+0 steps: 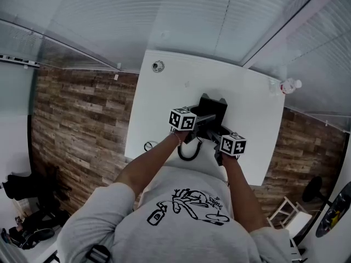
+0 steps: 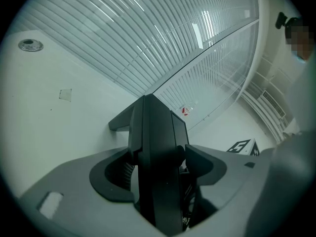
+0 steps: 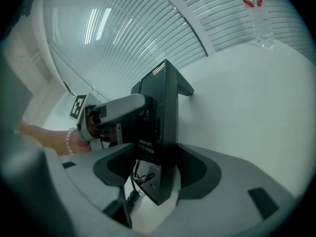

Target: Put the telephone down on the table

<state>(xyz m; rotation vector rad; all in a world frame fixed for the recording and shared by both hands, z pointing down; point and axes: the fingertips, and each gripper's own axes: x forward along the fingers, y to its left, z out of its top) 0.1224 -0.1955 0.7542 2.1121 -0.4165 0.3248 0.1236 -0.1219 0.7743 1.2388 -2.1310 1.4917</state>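
A black desk telephone [image 1: 214, 109] is held on edge over the white table [image 1: 164, 100], with a gripper on each side. My left gripper [image 1: 198, 123] clamps one side: in the left gripper view the black body [image 2: 155, 152] fills the gap between both pads. My right gripper [image 1: 217, 142] clamps the opposite side, where the telephone's underside [image 3: 163, 132] stands upright between the jaws. Its lower corner hangs just above the table. A coiled black cord [image 1: 189, 152] dangles beneath it. The left gripper [image 3: 114, 108] also shows in the right gripper view, pressed to the telephone.
A water bottle [image 1: 289, 85] stands at the table's far right corner. A round metal fitting [image 1: 158, 66] sits near the far left corner. Slatted blinds and glass walls [image 1: 181, 15] run behind the table. Wood-patterned floor [image 1: 82, 119] lies on both sides.
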